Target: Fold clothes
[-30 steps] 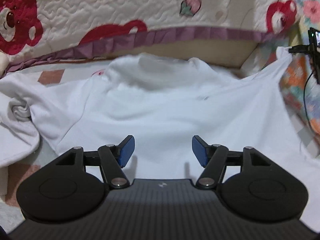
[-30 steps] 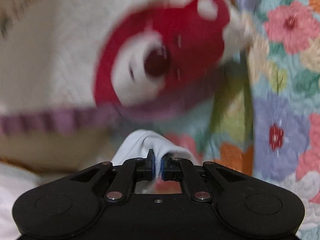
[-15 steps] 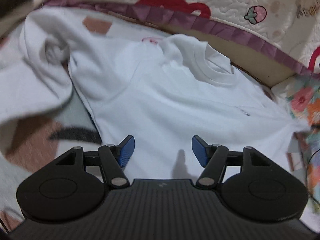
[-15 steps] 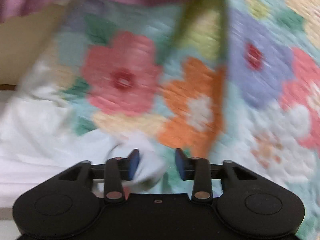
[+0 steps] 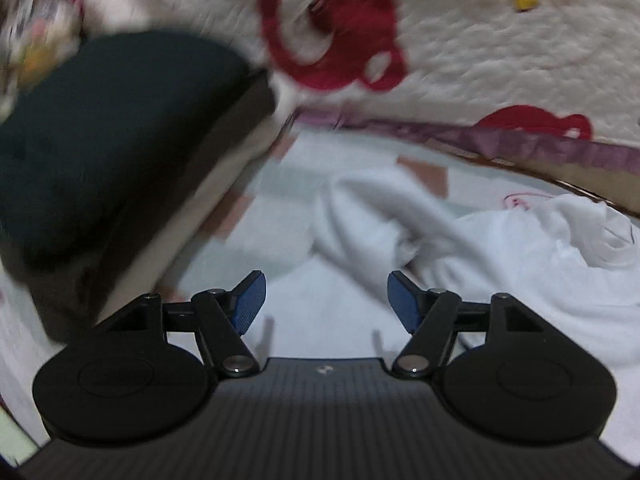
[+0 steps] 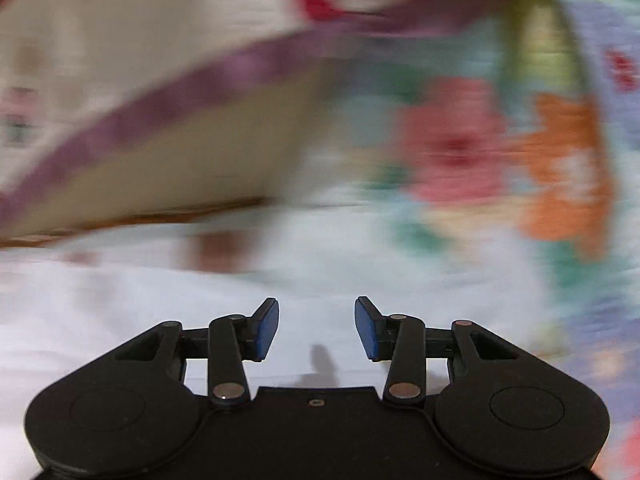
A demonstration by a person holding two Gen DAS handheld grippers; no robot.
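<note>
White shirt [image 5: 532, 264] is seen bunched on the bed at centre right of the left wrist view, its crumpled sleeve [image 5: 384, 216] lying just above the left gripper [image 5: 324, 300], angled steeply down. Its fingers are opening, nothing between them. The right gripper [image 6: 317, 328], also opening and empty, is tilted over blurred white cloth at lower frame.
</note>
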